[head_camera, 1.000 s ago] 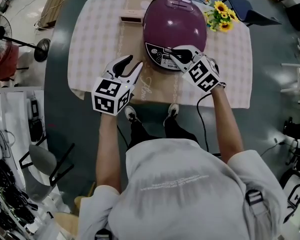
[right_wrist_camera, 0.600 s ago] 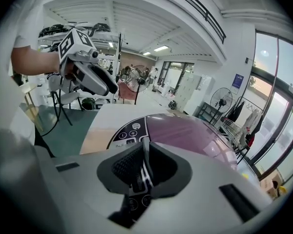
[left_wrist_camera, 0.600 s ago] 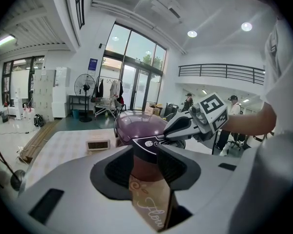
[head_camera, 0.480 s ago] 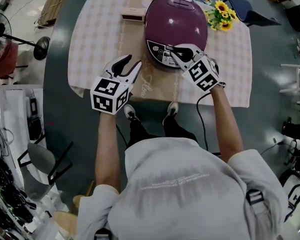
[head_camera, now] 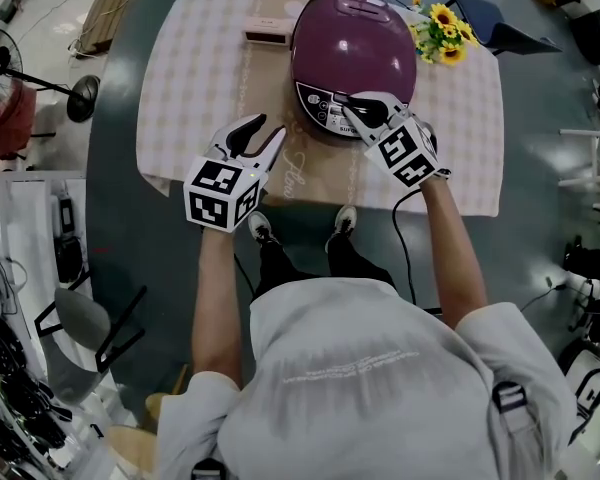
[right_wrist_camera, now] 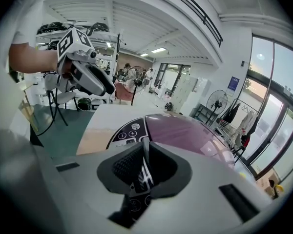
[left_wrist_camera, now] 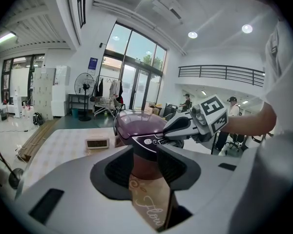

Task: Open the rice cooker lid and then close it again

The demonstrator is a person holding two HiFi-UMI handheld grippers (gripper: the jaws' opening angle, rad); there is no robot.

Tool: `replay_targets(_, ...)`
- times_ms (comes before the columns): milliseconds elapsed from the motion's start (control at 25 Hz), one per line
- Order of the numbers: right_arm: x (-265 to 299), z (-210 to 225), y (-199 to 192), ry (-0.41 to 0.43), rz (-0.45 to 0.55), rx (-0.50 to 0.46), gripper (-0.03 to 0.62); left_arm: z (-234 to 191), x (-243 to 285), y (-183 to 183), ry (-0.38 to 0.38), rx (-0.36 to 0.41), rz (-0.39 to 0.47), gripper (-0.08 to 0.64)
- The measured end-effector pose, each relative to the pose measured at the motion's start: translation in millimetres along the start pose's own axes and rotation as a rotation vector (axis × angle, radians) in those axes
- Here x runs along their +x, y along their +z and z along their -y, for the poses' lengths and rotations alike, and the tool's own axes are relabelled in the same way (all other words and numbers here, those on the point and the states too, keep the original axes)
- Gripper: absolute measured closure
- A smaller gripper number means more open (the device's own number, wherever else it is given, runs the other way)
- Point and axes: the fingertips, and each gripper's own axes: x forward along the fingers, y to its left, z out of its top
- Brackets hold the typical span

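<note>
The purple rice cooker (head_camera: 352, 48) stands on the table with its lid down and its black control panel (head_camera: 325, 108) facing me. My right gripper (head_camera: 348, 101) is shut, and its tips rest on the front of the cooker at the panel's upper edge. In the right gripper view, the shut right gripper (right_wrist_camera: 145, 149) shows only a thin slit over the panel (right_wrist_camera: 128, 130), below the lid (right_wrist_camera: 190, 130). My left gripper (head_camera: 258, 133) hovers open over the table left of the cooker, holding nothing. Between the tips of the left gripper (left_wrist_camera: 145, 146) I see the cooker (left_wrist_camera: 136, 123).
A checked tablecloth (head_camera: 195, 78) and a brown runner (head_camera: 315, 173) cover the table. A small beige clock (head_camera: 265, 35) lies behind the cooker on the left, and sunflowers (head_camera: 442, 30) stand at its right. A cord (head_camera: 408, 243) hangs off the near edge. A fan (head_camera: 40, 83) stands on the floor at left.
</note>
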Motion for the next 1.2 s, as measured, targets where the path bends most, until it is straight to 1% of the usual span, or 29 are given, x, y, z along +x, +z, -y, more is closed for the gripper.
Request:
replay_targets(280, 0.9, 1.2, 1.4, -0.007, 0.003, 0.001, 0.540, -2.5, 0.5, 0.8, -0.002, -0.002, 0.003, 0.399)
replay_targets(360, 0.6, 1.0, 2.6, -0.014, 0.003, -0.026, 0.538, -3.6, -0.9, 1.9, -0.001, -0.001, 0.004, 0.399)
replay_targets(480, 0.9, -1.7, -0.4, -0.055, 0.012, -0.100, 0.540, -5.5, -3.7, 4.6, -0.001, 0.006, 0.005, 0.399)
replay_targets(520, 0.7, -1.9, -1.3, -0.062, 0.017, -0.101, 0.542, -6.5, -4.4, 5.6, 0.000, 0.009, 0.005, 0.399)
replay_targets(600, 1.3, -0.7, -2.5, -0.054, 0.022, -0.076, 0.541, -9.2, -5.4, 7.9, 0.003, 0.015, 0.007, 0.399)
replay_targets(800, 4.6, -0.3, -3.3, 0.011, -0.006, -0.030, 0.541, -10.6, -5.9, 10.7, -0.002, 0.020, 0.012, 0.399)
replay_targets(1040, 5.3, 4.1, 1.0, 0.033, -0.008, 0.008, 0.532, -10.2, -3.1, 20.4, -0.022, 0.039, 0.018, 0.399)
replay_targets(1120, 5.9, 5.5, 0.7, 0.039, 0.003, 0.045, 0.525, -11.8, -2.5, 26.0, -0.022, 0.054, 0.022, 0.399)
replay_targets(1200, 5.8, 9.6, -1.3, 0.032, 0.015, 0.106, 0.525, -12.9, -2.0, 31.4, -0.023, 0.073, 0.024, 0.399)
